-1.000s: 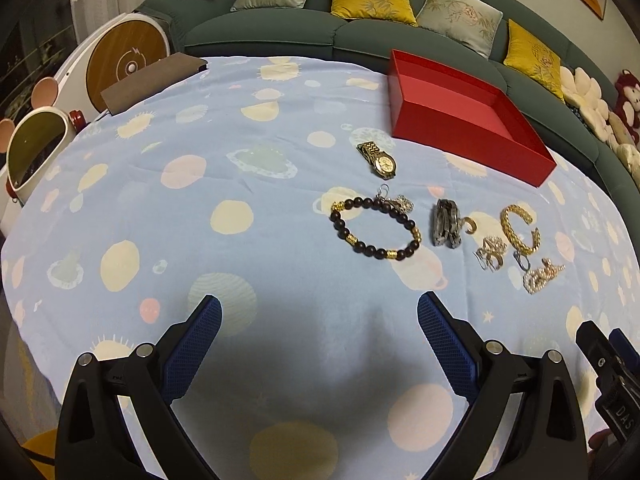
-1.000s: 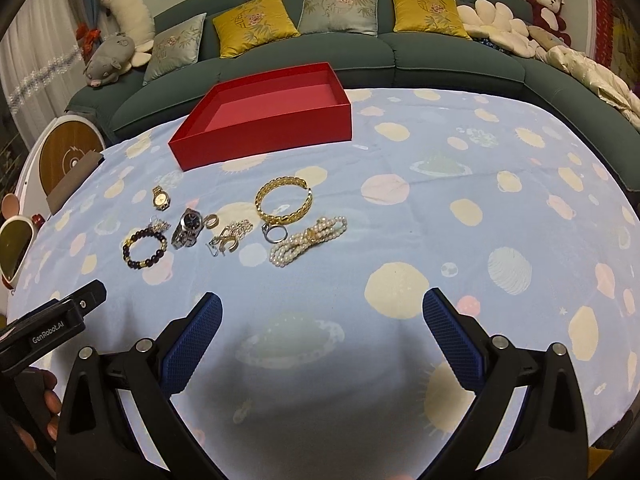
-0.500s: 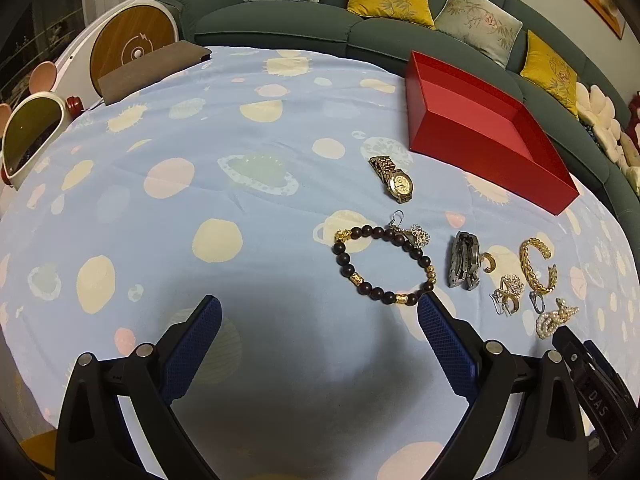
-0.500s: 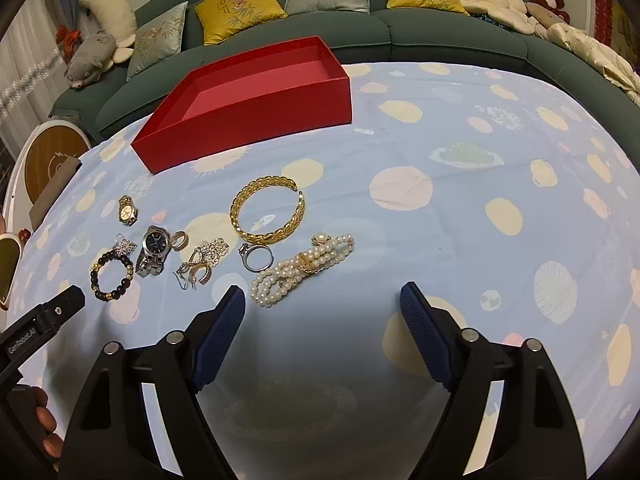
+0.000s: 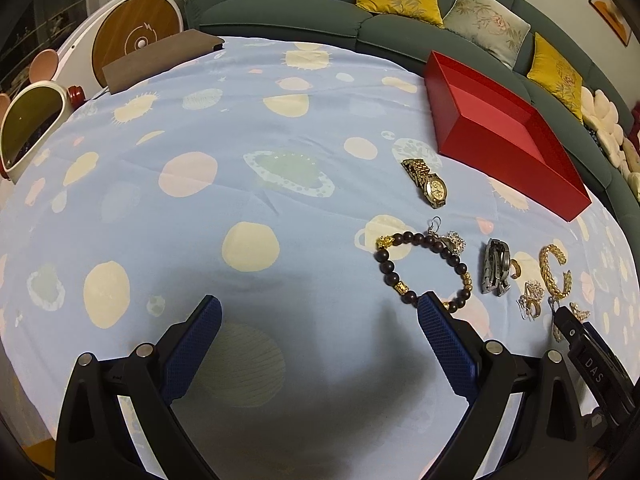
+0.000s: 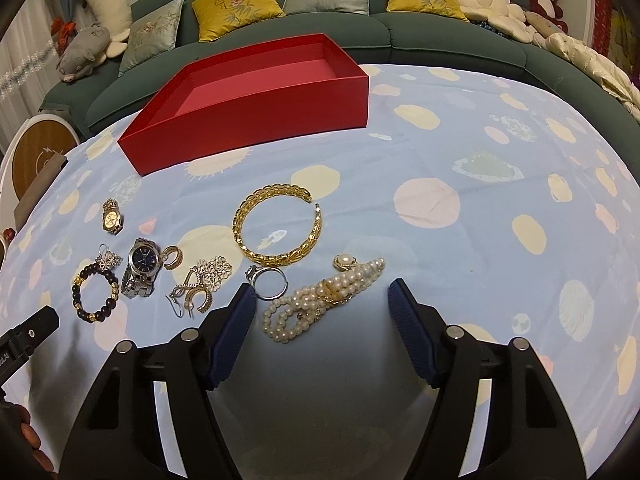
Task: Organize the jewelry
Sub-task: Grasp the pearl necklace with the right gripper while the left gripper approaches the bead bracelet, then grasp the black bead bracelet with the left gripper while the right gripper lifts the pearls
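An empty red box (image 6: 256,120) stands at the back of the spotted blue cloth; it also shows in the left wrist view (image 5: 508,140). Jewelry lies in front of it: a gold bangle (image 6: 278,224), a pearl bracelet (image 6: 320,300), a silver ring (image 6: 272,280), a silver watch (image 6: 140,268), a gold watch (image 5: 428,184), a dark bead bracelet (image 5: 424,268) and earrings (image 6: 196,296). My right gripper (image 6: 322,308) is open, its fingers either side of the pearl bracelet. My left gripper (image 5: 318,320) is open and empty, left of the bead bracelet.
A green sofa (image 6: 400,32) with cushions and plush toys curves behind the table. A round white and wood device (image 5: 136,36) and a brown flat case (image 5: 160,60) sit at the far left edge. The other gripper's body (image 5: 592,364) shows at the right.
My right gripper has moved forward and down to the pearl bracelet and narrowed a little. My left gripper has moved forward towards the bead bracelet.
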Demonstrator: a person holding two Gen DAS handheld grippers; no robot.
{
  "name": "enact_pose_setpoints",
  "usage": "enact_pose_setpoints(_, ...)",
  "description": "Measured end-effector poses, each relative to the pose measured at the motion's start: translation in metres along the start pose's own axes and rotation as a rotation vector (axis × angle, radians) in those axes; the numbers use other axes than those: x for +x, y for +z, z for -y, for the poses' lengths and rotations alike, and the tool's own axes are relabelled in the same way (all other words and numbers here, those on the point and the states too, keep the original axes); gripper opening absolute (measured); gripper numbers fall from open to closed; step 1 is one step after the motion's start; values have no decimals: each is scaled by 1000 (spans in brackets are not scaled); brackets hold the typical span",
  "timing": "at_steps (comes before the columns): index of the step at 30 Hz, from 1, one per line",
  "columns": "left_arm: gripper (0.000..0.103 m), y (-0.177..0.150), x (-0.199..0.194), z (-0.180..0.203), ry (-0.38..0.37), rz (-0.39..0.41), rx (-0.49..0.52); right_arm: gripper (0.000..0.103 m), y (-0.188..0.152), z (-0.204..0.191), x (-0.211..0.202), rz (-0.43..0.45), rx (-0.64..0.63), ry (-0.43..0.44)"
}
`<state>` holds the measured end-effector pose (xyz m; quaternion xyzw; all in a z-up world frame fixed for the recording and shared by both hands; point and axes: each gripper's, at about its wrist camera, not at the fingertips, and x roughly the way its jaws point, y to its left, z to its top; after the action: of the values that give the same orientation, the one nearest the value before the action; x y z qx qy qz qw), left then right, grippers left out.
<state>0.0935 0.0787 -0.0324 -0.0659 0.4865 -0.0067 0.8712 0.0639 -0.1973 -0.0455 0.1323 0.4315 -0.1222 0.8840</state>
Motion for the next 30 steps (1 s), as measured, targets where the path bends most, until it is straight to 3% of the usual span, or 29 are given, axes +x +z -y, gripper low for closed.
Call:
enact_pose_setpoints(5,96,0,1,0,-5,1,7,47,1,4,0,12,-13,-8)
enact_pose_setpoints(10,96,-1,6,4,-1,-7,29,16,0,6,-2,13,-25,-13)
enact_pose_setpoints(12,96,-2,10,5,7,-13,39,8,0,9,-2,8,-21,-2)
enact_pose_setpoints(22,96,4,18,8,3,7,26,6,-1,32,-8,-20,23,40)
enact_pose_setpoints(30,96,6,28,39,-1,24,100,6,-2,43,-14,-23,43,67)
